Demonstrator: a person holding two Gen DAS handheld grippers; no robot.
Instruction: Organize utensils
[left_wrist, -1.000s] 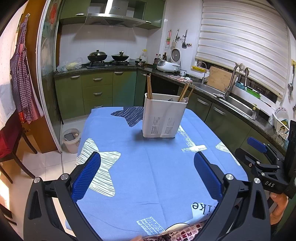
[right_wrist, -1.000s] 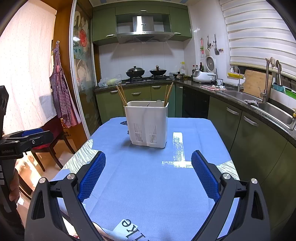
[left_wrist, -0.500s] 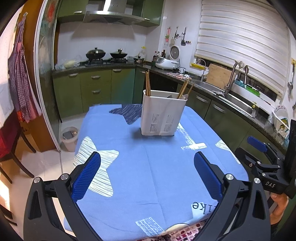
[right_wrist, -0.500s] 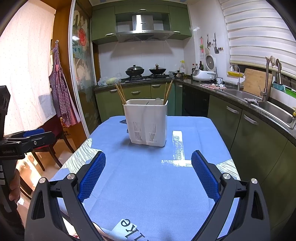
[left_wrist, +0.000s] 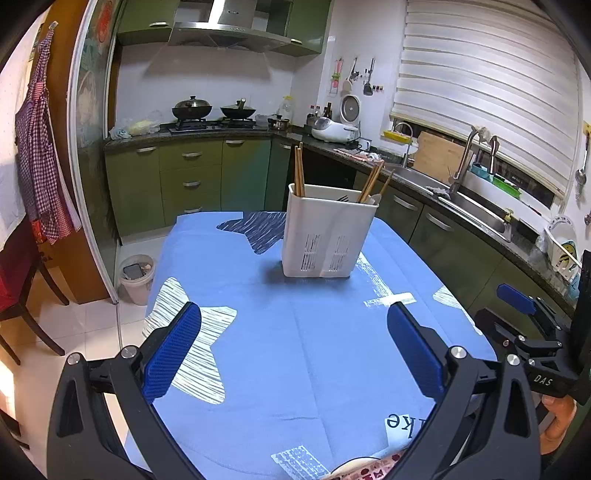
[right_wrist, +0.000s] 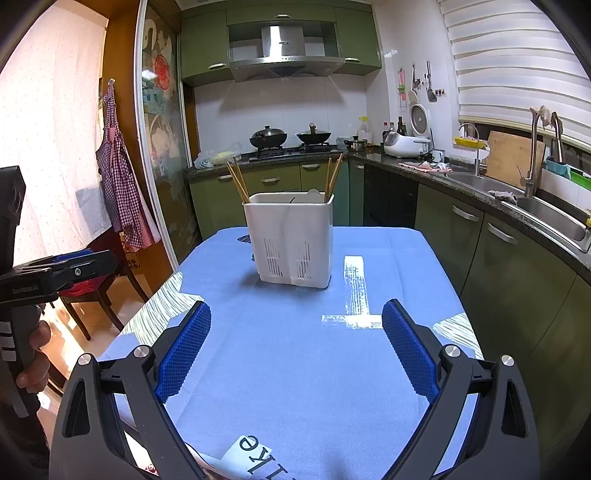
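Slightly nearer now to the white holder (left_wrist: 328, 236) at the far middle of the blue table (left_wrist: 295, 350). Chopsticks (left_wrist: 298, 170) and fork already inside. Both grippers, left (left_wrist: 293, 345) and right (right_wrist: 295, 345), gaping wide, empty. Nothing loose left to sort; apparently done.

Both my grippers open and empty

My left gripper (left_wrist: 293, 345) points to 12 o'clock, blue pads (left_wrist: 171, 352) wide apart; my right gripper (right_wrist: 295, 347) likewise. My right hand (left_wrist: 557, 421) shows at 4 o'clock, left hand (right_wrist: 33, 360) at 9 o'clock.
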